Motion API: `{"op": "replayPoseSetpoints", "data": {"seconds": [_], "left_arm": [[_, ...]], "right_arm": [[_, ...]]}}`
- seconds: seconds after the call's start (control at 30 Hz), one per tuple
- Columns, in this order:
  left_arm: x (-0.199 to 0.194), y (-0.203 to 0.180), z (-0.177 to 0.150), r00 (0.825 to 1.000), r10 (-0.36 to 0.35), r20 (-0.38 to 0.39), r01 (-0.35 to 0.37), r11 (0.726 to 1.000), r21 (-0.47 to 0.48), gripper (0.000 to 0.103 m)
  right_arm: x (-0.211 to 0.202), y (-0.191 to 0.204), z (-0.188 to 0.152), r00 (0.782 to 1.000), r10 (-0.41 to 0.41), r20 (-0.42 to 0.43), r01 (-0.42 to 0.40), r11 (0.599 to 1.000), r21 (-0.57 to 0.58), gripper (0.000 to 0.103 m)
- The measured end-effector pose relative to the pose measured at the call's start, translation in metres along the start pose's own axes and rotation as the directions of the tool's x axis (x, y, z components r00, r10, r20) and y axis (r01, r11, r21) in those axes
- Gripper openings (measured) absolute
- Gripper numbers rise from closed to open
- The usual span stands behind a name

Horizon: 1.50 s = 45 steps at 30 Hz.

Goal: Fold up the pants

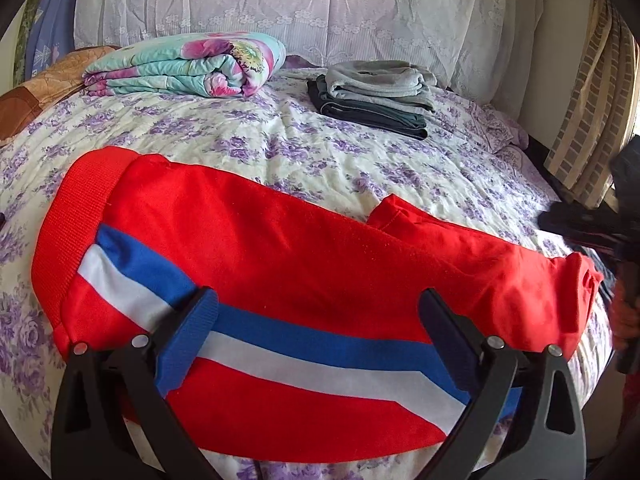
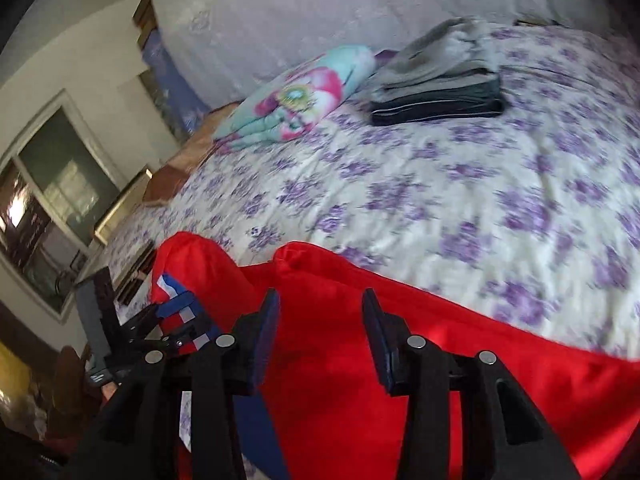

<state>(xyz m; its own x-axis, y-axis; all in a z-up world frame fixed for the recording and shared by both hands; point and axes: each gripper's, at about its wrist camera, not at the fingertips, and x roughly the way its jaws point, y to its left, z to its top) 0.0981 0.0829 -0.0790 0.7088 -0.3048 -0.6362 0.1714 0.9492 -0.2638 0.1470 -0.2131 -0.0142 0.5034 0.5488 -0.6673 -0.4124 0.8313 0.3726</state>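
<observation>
**Red pants on the bed: looks like mid-fold, lengthwise fold done**

Since the red pants already lie in one long band across the near edge of the bed, I'd guess the legs have been laid one over the other and what's left is folding the band across its length. The ribbed waistband sits at the left end in the left wrist view, the leg ends at the right, and the blue and white stripe runs along the near side.

The left tool has its jaws spread wide over the striped part. Nothing is pinched between them; I can't tell whether the tips touch the cloth or just hover over it. The right tool is about half open above plain red fabric, also gripping nothing, and its view is motion-blurred.

Next move, as I see it: the right tool needs to get down onto the leg end and close on both layers together, while the left pins or grips the middle, then carry that end over toward the waistband. The risk is catching only the top layer.

Further back there's a folded grey and dark clothes stack and a floral quilt. No brand, label or readable writing anywhere that I can make out.
</observation>
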Motion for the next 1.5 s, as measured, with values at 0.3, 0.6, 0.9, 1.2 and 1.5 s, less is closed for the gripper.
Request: {"op": "replayPoseSetpoints", "data": {"seconds": [0.3,0.6,0.9,1.2,1.5], "left_arm": [[-0.041,0.060,0.014,0.997,-0.071,0.023,0.074,0.987,-0.141,0.097],[-0.055,0.080,0.013,0.982,-0.172,0.082,0.186,0.956,-0.228,0.097],[-0.049,0.069,0.023,0.969,0.235,0.078,-0.223,0.965,-0.138,0.098],[-0.031,0.118,0.028,0.970,0.235,-0.063,-0.243,0.918,-0.314,0.098],[-0.001,0.114,0.062,0.877,0.476,-0.072,-0.481,0.871,-0.100,0.099]], "right_arm": [[0.098,0.054,0.018,0.988,-0.098,-0.118,0.065,0.963,-0.260,0.043],[0.122,0.064,0.007,0.976,-0.139,-0.165,0.067,0.922,-0.381,0.020],[0.145,0.042,0.056,0.969,-0.226,-0.103,0.182,0.927,-0.327,0.008],[0.140,0.027,0.053,0.977,-0.187,-0.100,0.155,0.951,-0.268,0.015],[0.109,0.053,0.023,0.981,-0.161,-0.104,0.124,0.947,-0.295,0.040]]}}
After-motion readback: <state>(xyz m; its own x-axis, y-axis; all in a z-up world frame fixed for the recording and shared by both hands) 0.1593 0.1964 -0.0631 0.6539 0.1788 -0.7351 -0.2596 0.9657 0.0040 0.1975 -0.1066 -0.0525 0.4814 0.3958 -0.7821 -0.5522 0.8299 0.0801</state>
